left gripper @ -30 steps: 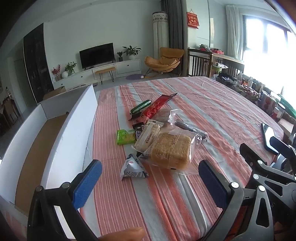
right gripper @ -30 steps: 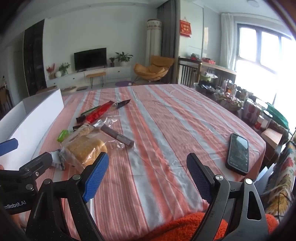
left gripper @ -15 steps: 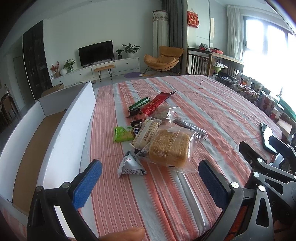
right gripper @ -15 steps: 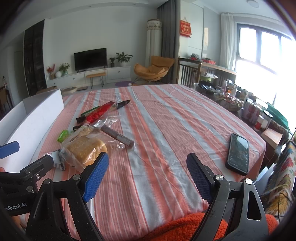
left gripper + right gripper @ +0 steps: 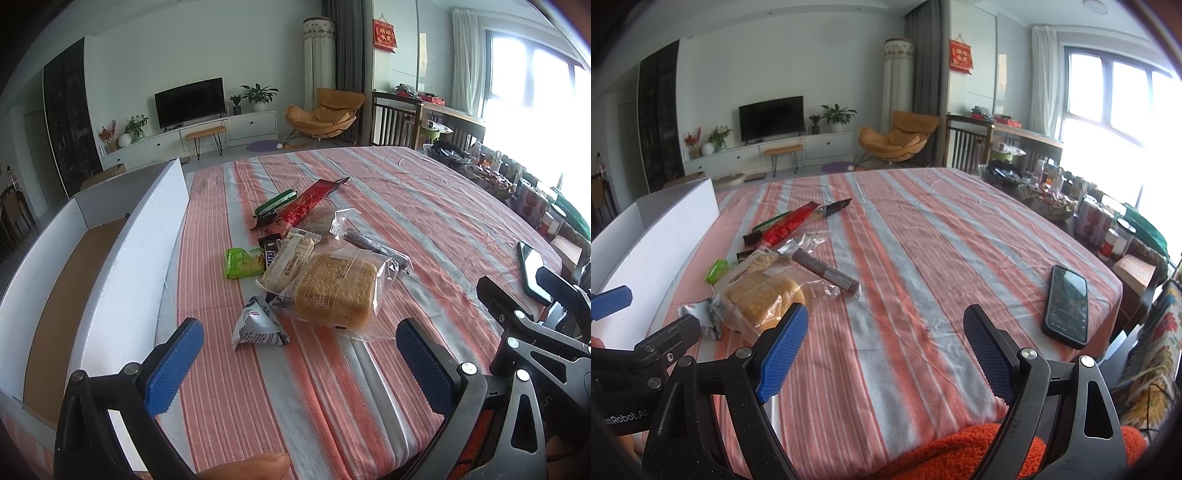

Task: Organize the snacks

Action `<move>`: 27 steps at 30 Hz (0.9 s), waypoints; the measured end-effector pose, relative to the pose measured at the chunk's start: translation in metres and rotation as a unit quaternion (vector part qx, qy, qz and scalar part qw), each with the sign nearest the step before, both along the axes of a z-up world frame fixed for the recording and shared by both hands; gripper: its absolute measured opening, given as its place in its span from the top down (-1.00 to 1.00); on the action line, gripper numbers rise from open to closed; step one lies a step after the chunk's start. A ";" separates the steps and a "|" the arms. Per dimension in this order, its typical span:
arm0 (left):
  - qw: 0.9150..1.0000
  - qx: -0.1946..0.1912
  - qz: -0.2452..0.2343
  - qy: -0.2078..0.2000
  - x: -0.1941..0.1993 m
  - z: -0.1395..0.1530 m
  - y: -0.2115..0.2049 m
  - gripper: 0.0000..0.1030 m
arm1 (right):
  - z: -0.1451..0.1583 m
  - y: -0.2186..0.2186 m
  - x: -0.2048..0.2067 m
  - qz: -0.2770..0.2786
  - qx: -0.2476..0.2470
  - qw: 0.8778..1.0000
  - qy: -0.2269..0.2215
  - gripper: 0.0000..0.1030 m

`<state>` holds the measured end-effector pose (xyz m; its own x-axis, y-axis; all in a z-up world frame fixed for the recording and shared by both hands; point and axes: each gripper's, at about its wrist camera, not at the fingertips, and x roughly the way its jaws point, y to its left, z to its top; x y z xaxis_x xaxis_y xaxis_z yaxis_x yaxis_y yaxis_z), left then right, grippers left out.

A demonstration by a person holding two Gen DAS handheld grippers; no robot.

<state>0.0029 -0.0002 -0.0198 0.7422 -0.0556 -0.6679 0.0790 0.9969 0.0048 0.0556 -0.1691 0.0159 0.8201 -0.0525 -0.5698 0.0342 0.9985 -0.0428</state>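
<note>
A pile of snacks lies on the striped tablecloth: a bagged bread loaf [image 5: 338, 291] [image 5: 761, 301], a small white packet [image 5: 258, 328], a green packet [image 5: 242, 262], a cream biscuit pack [image 5: 288, 258], a red packet [image 5: 312, 197] [image 5: 786, 227] and a brown bar [image 5: 825, 273]. A long white box [image 5: 122, 258] [image 5: 650, 243] with a brown floor stands to the left. My left gripper [image 5: 295, 362] is open and empty, just short of the white packet. My right gripper [image 5: 882, 350] is open and empty over bare cloth, right of the loaf.
A black phone [image 5: 1067, 306] [image 5: 532, 269] lies near the table's right edge. Cans and baskets [image 5: 1097, 225] crowd a side surface beyond that edge. An orange cloth [image 5: 960, 454] shows under the right gripper. The far half of the table [image 5: 942, 206] holds no items.
The left wrist view has shifted slightly, so the snack pile sits a little higher and farther left. The right gripper has barely moved. Both stay open.
</note>
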 end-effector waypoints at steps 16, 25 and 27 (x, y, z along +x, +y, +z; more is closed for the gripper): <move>1.000 -0.003 0.000 0.010 0.002 -0.004 0.002 -1.00 | 0.000 0.000 0.000 0.000 0.001 1.000 0.000 -0.72; 1.000 -0.003 0.000 0.010 0.002 -0.004 0.002 -1.00 | 0.000 -0.001 0.000 0.000 0.002 1.000 0.000 -0.72; 1.000 -0.003 0.000 0.010 0.002 -0.004 0.002 -1.00 | 0.000 -0.001 0.000 0.000 0.002 1.000 0.000 -0.72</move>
<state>0.0052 0.0016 -0.0235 0.7291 -0.0602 -0.6817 0.0792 0.9969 -0.0034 0.0554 -0.1704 0.0158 0.8203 -0.0505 -0.5697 0.0339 0.9986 -0.0397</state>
